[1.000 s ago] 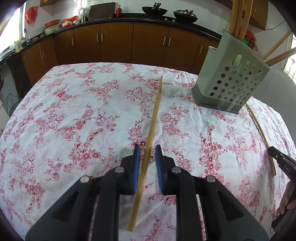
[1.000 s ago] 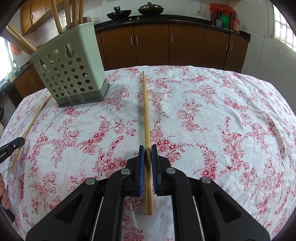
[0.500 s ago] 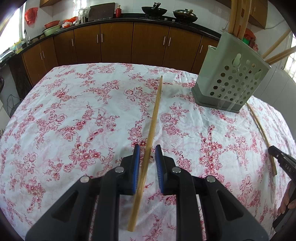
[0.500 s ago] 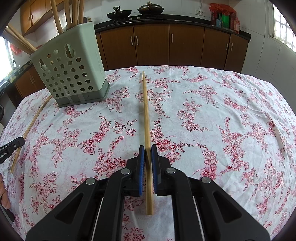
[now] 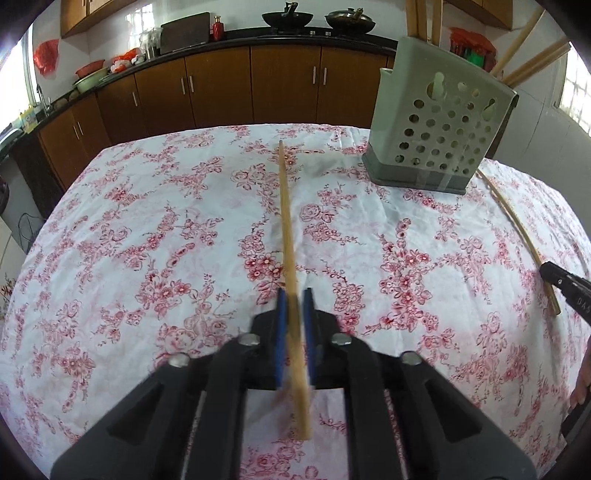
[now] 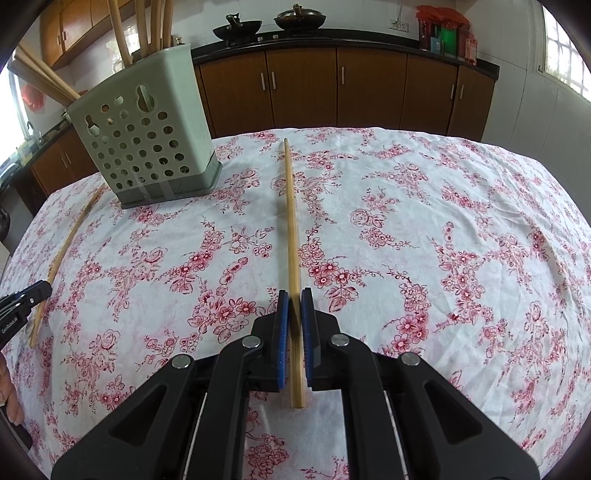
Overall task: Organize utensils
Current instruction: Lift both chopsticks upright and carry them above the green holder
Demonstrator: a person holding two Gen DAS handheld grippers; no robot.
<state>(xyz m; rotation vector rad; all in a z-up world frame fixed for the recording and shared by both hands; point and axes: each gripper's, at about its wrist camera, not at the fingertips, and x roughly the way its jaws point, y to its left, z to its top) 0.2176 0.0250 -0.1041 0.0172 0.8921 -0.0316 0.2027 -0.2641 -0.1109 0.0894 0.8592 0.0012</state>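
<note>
Nearest the lens on each side, a claw pinches its own long wooden chopstick a little way up from the butt end. The left claw (image 5: 293, 295) has its blue pads pressed against the left chopstick (image 5: 286, 221), whose near end looks blurred, so it is probably moving. The right claw (image 6: 294, 295) clamps the right chopstick (image 6: 290, 221) just as tightly. Holding each one near its thick end leaves the long, thin part free ahead, which should suit steering the tip down into an opening.

Both chopsticks point out over the floral tablecloth (image 6: 424, 240) toward the far edge of the worktop. Whether their tips touch the cloth I cannot tell.

Farther off, near the far edge between the two claws, stands the perforated green utensil holder (image 6: 147, 144), taped to the cloth, presumably so it stays put. Several sticks (image 6: 147, 22) stand in it, so these two likely belong there. Behind it run brown kitchen cabinets (image 6: 332, 88).
</note>
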